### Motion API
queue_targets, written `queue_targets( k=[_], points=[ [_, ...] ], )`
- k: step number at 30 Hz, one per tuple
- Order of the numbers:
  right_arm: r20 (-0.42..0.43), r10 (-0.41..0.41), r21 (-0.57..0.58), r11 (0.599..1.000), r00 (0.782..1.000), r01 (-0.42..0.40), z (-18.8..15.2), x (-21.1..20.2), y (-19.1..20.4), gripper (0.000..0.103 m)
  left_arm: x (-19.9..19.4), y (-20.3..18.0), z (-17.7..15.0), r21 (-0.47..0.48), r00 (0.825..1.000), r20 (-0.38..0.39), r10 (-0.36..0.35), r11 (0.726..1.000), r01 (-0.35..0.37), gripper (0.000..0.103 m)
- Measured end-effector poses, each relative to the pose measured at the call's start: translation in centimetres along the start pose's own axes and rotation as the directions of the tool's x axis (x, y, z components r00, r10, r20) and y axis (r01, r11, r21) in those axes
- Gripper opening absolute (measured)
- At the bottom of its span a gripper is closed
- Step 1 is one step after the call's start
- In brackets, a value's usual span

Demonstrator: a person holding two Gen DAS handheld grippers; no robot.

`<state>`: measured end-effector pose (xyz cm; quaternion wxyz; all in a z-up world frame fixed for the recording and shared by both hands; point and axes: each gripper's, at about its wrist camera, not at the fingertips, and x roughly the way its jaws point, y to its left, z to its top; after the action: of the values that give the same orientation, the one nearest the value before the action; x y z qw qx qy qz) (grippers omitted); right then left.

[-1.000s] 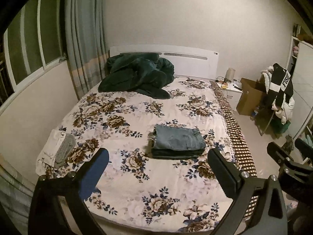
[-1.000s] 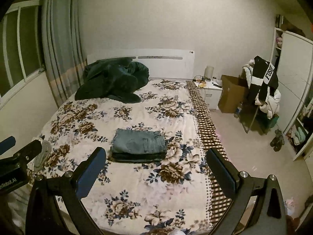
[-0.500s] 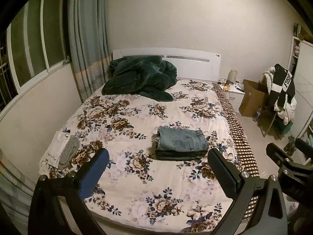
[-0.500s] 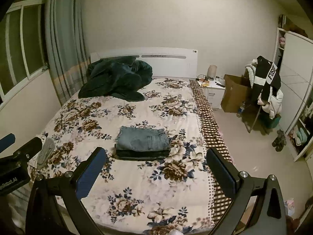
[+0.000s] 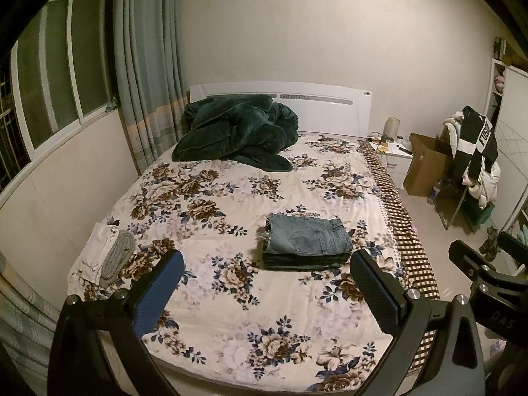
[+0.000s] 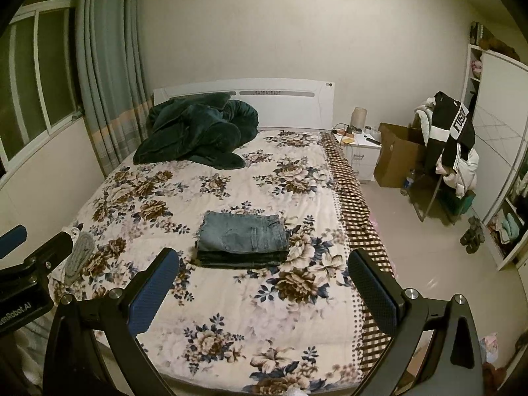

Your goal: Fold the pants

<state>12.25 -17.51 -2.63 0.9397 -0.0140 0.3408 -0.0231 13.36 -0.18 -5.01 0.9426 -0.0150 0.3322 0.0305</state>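
Note:
Folded blue jeans (image 5: 308, 239) lie on top of a darker folded garment in a neat stack on the floral bedspread (image 5: 231, 198); the stack also shows in the right wrist view (image 6: 242, 237). My left gripper (image 5: 269, 283) is open and empty, held back above the foot of the bed, well short of the stack. My right gripper (image 6: 264, 283) is also open and empty, held back the same way. Each gripper shows at the edge of the other's view.
A dark green blanket (image 5: 237, 132) is heaped by the white headboard. Small white and grey clothes (image 5: 109, 254) lie at the bed's left edge. A nightstand (image 6: 361, 151), a cardboard box (image 6: 396, 155) and a chair piled with clothes (image 6: 452, 145) stand right of the bed. A window and curtain are on the left.
Both grippers have pulled back and risen a little, so the bed and the stack look slightly farther and lower in view. The folded stack has not moved. Both stay open.

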Motion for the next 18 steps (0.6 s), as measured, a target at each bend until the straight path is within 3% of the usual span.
queue_targets(
  k=[18],
  points=[
    [-0.007, 0.008, -0.001, 1.0, 1.0, -0.008, -0.03, -0.21, 0.2, 0.103, -0.23, -0.02, 0.1, 0.004, 1.0, 0.002, -0.002, 1.0, 0.002, 0.103]
  ],
)
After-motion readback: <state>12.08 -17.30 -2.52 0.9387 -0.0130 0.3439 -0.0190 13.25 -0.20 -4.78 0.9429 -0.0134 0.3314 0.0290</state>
